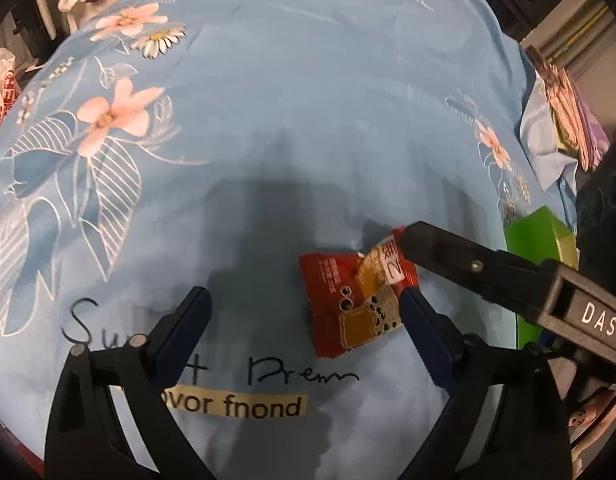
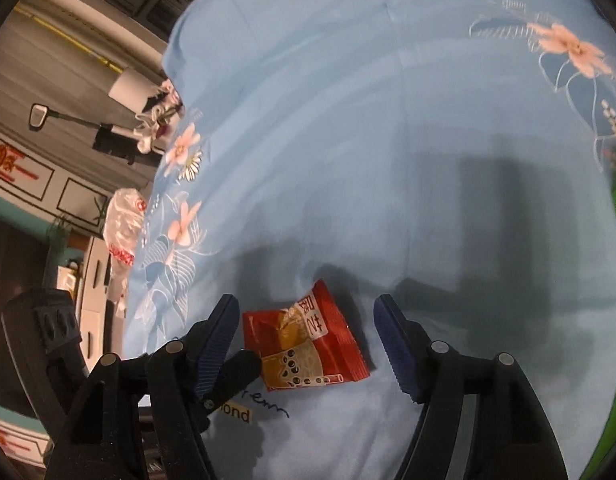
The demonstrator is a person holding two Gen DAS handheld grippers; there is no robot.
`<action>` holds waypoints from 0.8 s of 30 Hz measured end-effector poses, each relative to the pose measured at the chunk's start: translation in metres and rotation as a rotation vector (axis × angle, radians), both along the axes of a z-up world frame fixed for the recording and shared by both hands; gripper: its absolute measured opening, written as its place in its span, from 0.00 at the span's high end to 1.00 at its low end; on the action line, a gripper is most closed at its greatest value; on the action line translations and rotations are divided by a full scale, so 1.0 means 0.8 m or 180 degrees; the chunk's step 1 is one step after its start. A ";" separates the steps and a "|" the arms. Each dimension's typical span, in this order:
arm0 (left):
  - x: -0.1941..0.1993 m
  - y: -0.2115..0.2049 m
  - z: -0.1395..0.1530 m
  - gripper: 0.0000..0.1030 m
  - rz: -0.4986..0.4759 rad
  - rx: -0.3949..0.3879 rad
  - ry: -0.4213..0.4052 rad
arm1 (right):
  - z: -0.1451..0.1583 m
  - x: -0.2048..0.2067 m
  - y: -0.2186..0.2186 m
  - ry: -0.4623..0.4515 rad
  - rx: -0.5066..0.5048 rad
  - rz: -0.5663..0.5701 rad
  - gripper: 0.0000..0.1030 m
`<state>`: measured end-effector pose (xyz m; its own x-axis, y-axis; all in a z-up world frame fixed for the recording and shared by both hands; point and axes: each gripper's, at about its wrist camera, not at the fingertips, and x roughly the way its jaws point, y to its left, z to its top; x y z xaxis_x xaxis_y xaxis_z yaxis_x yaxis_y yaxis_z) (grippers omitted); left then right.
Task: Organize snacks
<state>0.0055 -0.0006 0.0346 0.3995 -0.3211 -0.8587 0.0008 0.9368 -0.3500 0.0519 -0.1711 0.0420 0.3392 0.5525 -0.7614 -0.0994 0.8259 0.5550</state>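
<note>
The small red foil snack packet (image 2: 304,344) lies flat on the pale blue flowered bedsheet (image 2: 348,120), just above the sheet's black handwritten lettering (image 1: 300,376). My right gripper (image 2: 308,344) stands apart around the packet without pressing it, and my left gripper (image 1: 304,312) is also apart, its right finger (image 1: 420,320) at the packet's edge. With both reaching for one packet, I judge they could collide or pinch up the sheet.

the green box (image 1: 536,240) sits half hidden behind the right tongs (image 1: 408,264).
</note>
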 end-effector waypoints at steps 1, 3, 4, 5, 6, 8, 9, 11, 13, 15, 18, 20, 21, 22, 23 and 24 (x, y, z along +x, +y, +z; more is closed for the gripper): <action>0.000 -0.003 -0.003 0.13 -0.0019 -0.0027 0.0039 | -0.003 0.000 0.001 0.0029 0.0006 0.0008 0.30; -0.001 -0.010 -0.007 0.20 -0.0090 -0.0087 0.0092 | -0.007 -0.002 0.002 0.0056 0.0006 0.0041 0.30; -0.002 -0.014 -0.008 0.23 -0.0130 -0.0094 0.0100 | -0.009 -0.002 0.003 0.0067 0.0004 0.0053 0.30; -0.002 -0.019 -0.009 0.24 -0.0156 -0.0066 0.0088 | -0.011 -0.002 0.003 0.0085 0.0005 0.0058 0.31; -0.002 -0.023 -0.009 0.27 -0.0165 -0.0021 0.0063 | -0.013 -0.002 0.004 0.0108 0.0008 0.0065 0.32; -0.004 -0.029 -0.009 0.35 -0.0180 0.0084 0.0017 | -0.020 -0.003 0.006 0.0181 0.0035 0.0090 0.34; -0.003 -0.032 -0.010 0.39 -0.0199 0.0092 0.0007 | -0.023 -0.002 0.005 0.0208 0.0050 0.0099 0.36; -0.003 -0.038 -0.010 0.42 -0.0262 0.0010 -0.0005 | -0.024 -0.004 0.006 0.0192 0.0057 0.0097 0.37; -0.004 -0.040 -0.011 0.44 -0.0247 0.0040 -0.0024 | -0.024 -0.004 0.005 0.0205 0.0113 0.0120 0.39; -0.004 -0.040 -0.009 0.46 -0.0246 0.0062 -0.0059 | -0.023 -0.006 0.003 0.0201 0.0090 0.0072 0.43; -0.007 -0.037 -0.001 0.47 -0.0221 0.0019 -0.0148 | -0.018 -0.011 0.002 0.0174 0.0072 0.0045 0.46; -0.009 -0.036 0.008 0.47 -0.0222 -0.0015 -0.0250 | -0.011 -0.015 0.003 0.0111 0.0078 0.0046 0.46; -0.011 -0.037 0.014 0.47 -0.0226 -0.0020 -0.0309 | -0.005 -0.018 0.004 0.0061 0.0049 0.0040 0.46; -0.013 -0.038 0.018 0.47 -0.0236 -0.0009 -0.0348 | 0.002 -0.022 0.005 -0.0002 0.0019 0.0038 0.46; -0.016 -0.040 0.025 0.47 -0.0250 -0.0003 -0.0420 | 0.007 -0.024 0.005 -0.0047 0.0007 0.0025 0.46; -0.019 -0.041 0.030 0.47 -0.0255 0.0002 -0.0495 | 0.012 -0.026 0.004 -0.0090 -0.0002 0.0013 0.46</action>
